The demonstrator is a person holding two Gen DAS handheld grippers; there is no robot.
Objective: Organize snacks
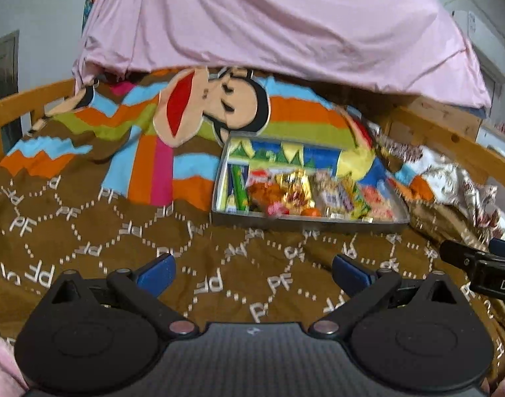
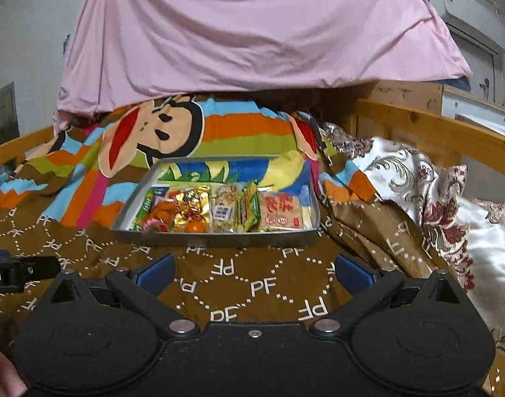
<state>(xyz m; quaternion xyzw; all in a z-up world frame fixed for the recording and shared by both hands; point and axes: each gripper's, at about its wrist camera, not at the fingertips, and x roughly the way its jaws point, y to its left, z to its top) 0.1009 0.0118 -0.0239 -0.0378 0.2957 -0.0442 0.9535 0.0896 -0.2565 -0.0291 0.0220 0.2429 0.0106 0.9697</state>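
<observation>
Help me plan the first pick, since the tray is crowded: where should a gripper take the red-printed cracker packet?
Grip the red-printed cracker packet by its near short edge, probably from above: it lies flat at the tray's right end, with the green packet tight against its left.

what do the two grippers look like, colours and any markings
Both the left gripper and the right gripper share one build: black plastic bodies with rounded housings, silver pivot pins, and blue ribbed pads. White lettering, partly cut off, marks each gripper's side.
</observation>
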